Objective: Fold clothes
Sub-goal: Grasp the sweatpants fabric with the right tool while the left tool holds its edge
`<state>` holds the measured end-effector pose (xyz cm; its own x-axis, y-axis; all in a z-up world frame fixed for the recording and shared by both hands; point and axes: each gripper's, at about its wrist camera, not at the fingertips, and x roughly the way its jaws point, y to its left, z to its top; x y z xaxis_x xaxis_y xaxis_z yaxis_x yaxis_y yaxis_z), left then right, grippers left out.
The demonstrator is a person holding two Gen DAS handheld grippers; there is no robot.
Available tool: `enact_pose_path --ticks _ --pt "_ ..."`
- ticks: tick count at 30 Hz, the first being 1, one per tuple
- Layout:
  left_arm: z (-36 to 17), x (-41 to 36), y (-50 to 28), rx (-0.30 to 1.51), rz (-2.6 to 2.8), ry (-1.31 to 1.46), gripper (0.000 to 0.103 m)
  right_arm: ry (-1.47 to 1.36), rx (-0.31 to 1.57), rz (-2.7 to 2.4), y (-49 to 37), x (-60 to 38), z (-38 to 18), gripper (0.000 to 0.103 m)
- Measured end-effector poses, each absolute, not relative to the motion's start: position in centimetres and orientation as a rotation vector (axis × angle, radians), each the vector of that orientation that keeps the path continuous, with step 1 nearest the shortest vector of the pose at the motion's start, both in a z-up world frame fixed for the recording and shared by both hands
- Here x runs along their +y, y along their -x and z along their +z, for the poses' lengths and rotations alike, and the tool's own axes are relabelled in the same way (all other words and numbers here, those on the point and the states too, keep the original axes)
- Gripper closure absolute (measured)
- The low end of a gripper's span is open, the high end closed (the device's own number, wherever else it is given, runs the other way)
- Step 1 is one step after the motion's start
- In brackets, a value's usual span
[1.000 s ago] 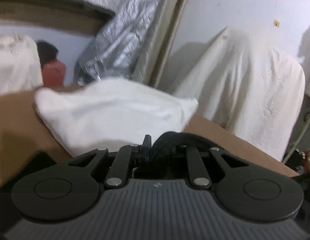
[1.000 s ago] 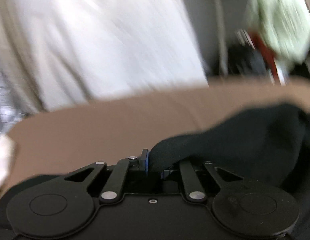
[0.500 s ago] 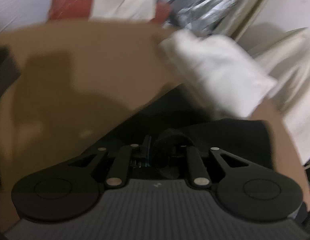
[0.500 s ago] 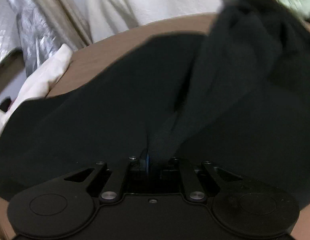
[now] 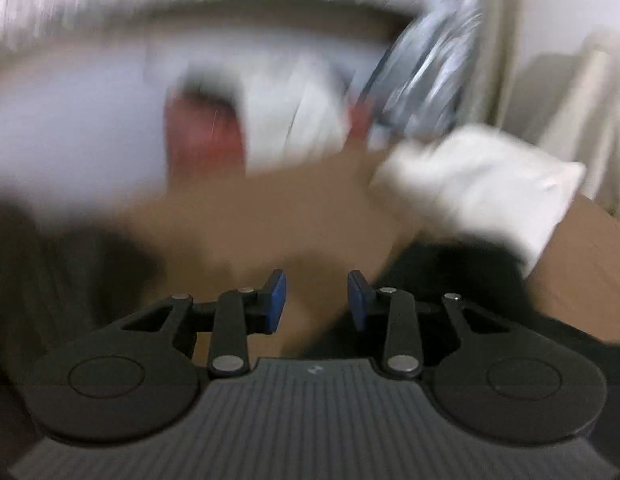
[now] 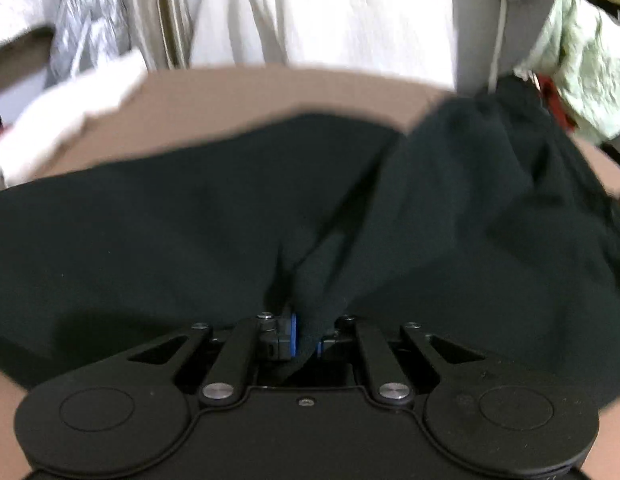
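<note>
right gripper (image 6: 306, 338) is pinched tight on a bunched fold of the black garment (image 6: 190, 240), blue pads (image 6: 294, 334) just showing either side of the cloth. it points forward and low along the brown table (image 6: 270, 92), the garment spread wide in front of it, covering most of the near part of the table and rising into a rumpled heap toward the far right edge. left gripper (image 5: 316, 300) has its fingers spread, blue fingertips (image 5: 277, 300) well apart with nothing between them; bare table (image 5: 250, 220) shows through the gap. it sits over the table, tilted slightly down, heavy motion blur in this view. an edge of the black garment (image 5: 449, 272) lies just right of the left gripper's right finger; cannot tell if it touches. a white folded cloth (image 5: 481, 184) sits at the table's far right corner in the left view; the same white cloth (image 6: 58, 120) shows at the far left edge in the right view, apart from the black garment. behind the table: a cream drape (image 6: 329, 12), silver quilted sheet (image 6: 90, 32), pale green cloth (image 6: 581, 64) at the right, blurred red shape (image 5: 202, 136) beyond the far edge.
</note>
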<state>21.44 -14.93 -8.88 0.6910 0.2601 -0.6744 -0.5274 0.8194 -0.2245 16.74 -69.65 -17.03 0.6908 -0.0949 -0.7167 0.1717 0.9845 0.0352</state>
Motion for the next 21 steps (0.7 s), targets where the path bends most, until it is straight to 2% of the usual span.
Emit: enact_pose_path --ticks 3,7,10,11,13,15,17,19,21 --pt "-10.6 -11.3 -21.0 0.687 0.476 0.599 0.072 -0.129 0.796 -0.152 -16.4 -69.9 -17.8 0.094" --pt "-11.9 -9.6 -20.4 0.706 0.464 0.632 0.069 -0.164 0.797 -0.157 -16.0 -70.3 -18.9 0.093" --pt "-12.5 -9.5 -20.5 0.713 0.374 0.702 0.068 -0.148 0.773 -0.172 -16.3 -70.0 -17.5 0.094" --pt "-12.5 -9.9 -20.5 0.704 0.337 0.706 0.068 -0.054 0.764 -0.187 -15.8 -69.3 -16.8 0.095" --pt "-12.0 -11.2 -21.1 0.706 0.265 0.663 0.060 0.131 0.744 -0.215 -14.8 -67.9 -15.5 0.092" --pt "-11.2 -13.2 -22.0 0.746 0.187 0.582 0.042 0.250 0.782 -0.222 -14.8 -66.9 -16.0 0.092" --pt "-10.9 -15.1 -22.8 0.813 0.179 0.489 0.024 0.144 0.851 -0.216 -15.0 -67.7 -17.7 0.092" --pt "-11.3 -16.2 -24.2 0.862 0.170 0.430 0.019 0.065 0.856 -0.227 -15.4 -68.1 -18.8 0.092" --pt "-12.6 -16.4 -26.3 0.917 0.154 0.405 0.000 0.016 0.856 -0.226 -15.6 -68.4 -19.3 0.092"
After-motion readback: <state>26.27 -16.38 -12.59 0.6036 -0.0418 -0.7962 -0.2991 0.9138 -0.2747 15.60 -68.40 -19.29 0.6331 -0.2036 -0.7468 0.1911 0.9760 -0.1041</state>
